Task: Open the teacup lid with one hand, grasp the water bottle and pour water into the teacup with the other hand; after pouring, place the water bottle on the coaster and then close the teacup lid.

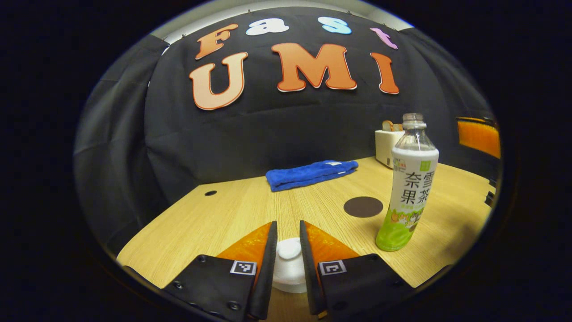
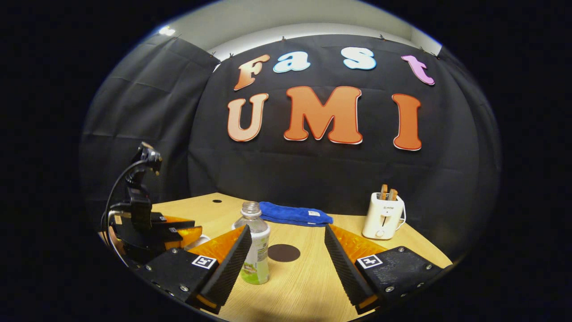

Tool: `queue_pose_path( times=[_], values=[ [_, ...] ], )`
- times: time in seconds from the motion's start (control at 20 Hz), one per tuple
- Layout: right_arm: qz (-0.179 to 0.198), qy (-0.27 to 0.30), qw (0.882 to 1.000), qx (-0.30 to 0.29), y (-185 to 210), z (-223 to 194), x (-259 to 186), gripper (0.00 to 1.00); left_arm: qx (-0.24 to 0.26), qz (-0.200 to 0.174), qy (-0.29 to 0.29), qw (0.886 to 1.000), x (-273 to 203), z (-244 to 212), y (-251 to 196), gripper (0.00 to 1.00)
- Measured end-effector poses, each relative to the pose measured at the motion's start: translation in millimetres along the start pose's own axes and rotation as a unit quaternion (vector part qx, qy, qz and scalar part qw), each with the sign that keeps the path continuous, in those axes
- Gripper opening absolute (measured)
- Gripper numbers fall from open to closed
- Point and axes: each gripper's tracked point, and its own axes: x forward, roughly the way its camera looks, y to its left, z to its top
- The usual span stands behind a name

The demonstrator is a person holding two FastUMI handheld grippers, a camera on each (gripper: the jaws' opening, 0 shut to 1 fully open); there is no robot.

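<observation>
Left gripper view: left gripper (image 1: 288,250) narrowed around teacup lid (image 1: 289,248) between its jaws, contact unclear, lid not yet lifted; right gripper (image 2: 286,255) wide open, empty, water bottle (image 2: 254,243) just inside its left jaw, coaster (image 2: 283,252) beyond; pouring, placing, closing all left.

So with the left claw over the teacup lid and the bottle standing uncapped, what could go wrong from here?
1. The left claw straddles the white teacup lid's knob; whether its fingers press is unclear, so a lift might slip.
2. The clear plastic water bottle with the green label stands uncapped, so a nudge from the open right claw could tip and spill it.
3. The dark round coaster lies just behind the bottle.
</observation>
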Motion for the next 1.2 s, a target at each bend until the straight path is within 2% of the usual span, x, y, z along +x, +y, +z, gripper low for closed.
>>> queue_pose_path(
  times=[0.05,0.2,0.3,0.35,0.45,0.5,0.55,0.6,0.8,1.0,1.05,1.1,1.2],
  values=[
    [0.008,0.002,1.0,-0.002,6,-2,2,0.98,-0.007,0.018,-0.013,1.0,-1,8,10,0.1],
    [0.038,0.018,0.999,-0.001,25,-18,7,0.98,-0.002,-0.005,0.03,1.0,12,-17,-1,0.1],
    [0.037,0.021,0.999,-0.005,25,-19,10,0.98,-0.007,-0.022,0.025,0.999,12,-16,-11,0.11],
    [0.034,0.023,0.999,-0.007,24,-20,11,0.98,-0.011,-0.026,0.021,0.999,6,-15,-11,0.19],
    [0.032,0.025,0.999,-0.009,23,-22,12,0.98,-0.007,-0.039,0.022,0.999,4,-18,-15,0.41],
    [0.031,0.026,0.999,-0.01,21,-24,13,0.98,-0.007,-0.039,0.026,0.999,4,-21,-14,0.42],
    [0.029,0.029,0.999,-0.01,19,-25,13,0.98,-0.011,-0.039,0.028,0.999,3,-22,-14,0.37],
    [0.027,0.029,0.999,-0.01,18,-26,13,0.98,-0.017,-0.04,0.03,0.999,3,-23,-12,0.46],
    [0.023,0.025,0.999,-0.013,12,-25,11,0.98,-0.017,-0.046,0.031,0.998,0,-24,-14,0.55],
    [0.02,0.021,0.999,-0.015,8,-25,11,0.98,-0.006,-0.061,0.063,0.996,0,-38,-23,0.6],
    [0.019,0.021,0.999,-0.015,6,-26,11,0.98,-0.004,-0.06,0.064,0.996,1,-36,-22,0.65],
    [0.02,0.023,0.999,-0.015,7,-26,12,0.98,0.002,-0.056,0.067,0.996,1,-35,-20,0.6],
    [0.021,0.026,0.999,-0.015,6,-29,13,0.98,0.009,-0.056,0.073,0.996,5,-36,-22,0.57]
  ],
)
